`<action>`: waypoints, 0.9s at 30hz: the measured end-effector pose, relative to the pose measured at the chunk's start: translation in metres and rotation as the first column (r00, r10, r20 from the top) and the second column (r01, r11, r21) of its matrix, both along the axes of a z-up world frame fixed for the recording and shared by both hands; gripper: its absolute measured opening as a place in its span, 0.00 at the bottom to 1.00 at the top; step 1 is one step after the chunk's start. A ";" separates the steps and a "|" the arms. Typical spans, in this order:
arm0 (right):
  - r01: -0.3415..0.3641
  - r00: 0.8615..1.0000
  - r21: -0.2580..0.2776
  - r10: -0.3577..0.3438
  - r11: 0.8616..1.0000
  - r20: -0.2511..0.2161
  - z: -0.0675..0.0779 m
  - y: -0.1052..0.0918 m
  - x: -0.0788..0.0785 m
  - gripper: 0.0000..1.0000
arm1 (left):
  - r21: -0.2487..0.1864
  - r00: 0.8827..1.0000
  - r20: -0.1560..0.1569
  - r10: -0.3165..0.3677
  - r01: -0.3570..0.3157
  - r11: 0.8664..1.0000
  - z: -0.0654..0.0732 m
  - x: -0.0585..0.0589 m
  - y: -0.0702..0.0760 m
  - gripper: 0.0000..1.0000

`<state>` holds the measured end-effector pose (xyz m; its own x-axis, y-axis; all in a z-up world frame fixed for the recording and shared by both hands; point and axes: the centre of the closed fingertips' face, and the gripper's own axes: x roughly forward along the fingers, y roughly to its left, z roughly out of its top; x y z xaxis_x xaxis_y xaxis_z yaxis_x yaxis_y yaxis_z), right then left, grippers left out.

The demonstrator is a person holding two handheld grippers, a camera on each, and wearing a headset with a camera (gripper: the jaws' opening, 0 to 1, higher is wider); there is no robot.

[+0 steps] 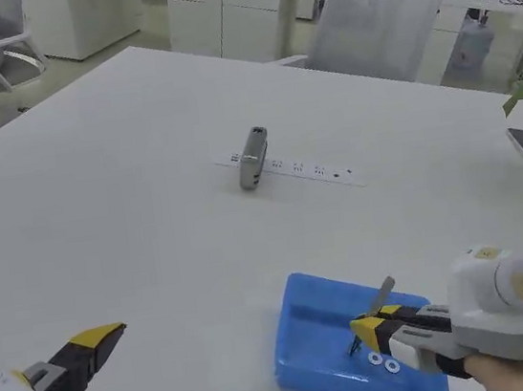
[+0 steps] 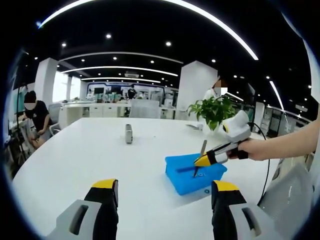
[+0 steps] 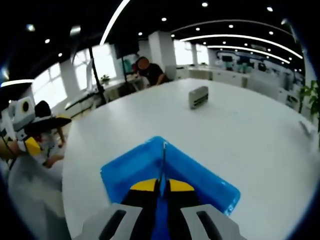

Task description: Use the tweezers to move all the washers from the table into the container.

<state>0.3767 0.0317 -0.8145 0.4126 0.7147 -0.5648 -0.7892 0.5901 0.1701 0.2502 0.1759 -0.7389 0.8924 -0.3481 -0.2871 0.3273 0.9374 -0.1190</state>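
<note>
My right gripper (image 1: 366, 326) is clamped tight on the tweezers (image 1: 383, 293), their tips pointing down inside the blue container (image 1: 305, 339) — two washers (image 1: 383, 363) lie on its floor just beside them. My left gripper (image 1: 180, 370) hangs above the table (image 1: 152, 239) left of the container, jaws spread wide.

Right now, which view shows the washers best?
The head view: two washers lie plainly in the blue container beside the right gripper. The left gripper view makes them too small to tell; in the right gripper view, jaws cover them.
</note>
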 end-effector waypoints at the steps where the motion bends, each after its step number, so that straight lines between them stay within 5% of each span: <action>1: 0.002 1.000 -0.003 -0.002 1.000 -0.003 -0.001 -0.001 0.000 0.03 | 0.000 1.000 0.000 0.000 0.000 1.000 0.000 0.000 0.000 0.77; 14: 0.066 0.997 0.057 -0.064 0.996 -0.041 0.009 -0.008 -0.002 0.04 | 0.005 1.000 -0.006 -0.012 0.012 1.000 -0.001 0.000 -0.002 0.77; 27: 0.064 0.998 0.166 -0.067 0.984 0.015 0.062 -0.012 -0.032 0.04 | 0.006 1.000 -0.006 -0.018 0.018 1.000 -0.002 -0.001 -0.003 0.77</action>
<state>0.3445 0.0201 -0.7520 0.4718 0.7687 -0.4318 -0.7540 0.6056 0.2543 0.2496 0.1729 -0.7404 0.8843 -0.3620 -0.2948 0.3433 0.9322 -0.1151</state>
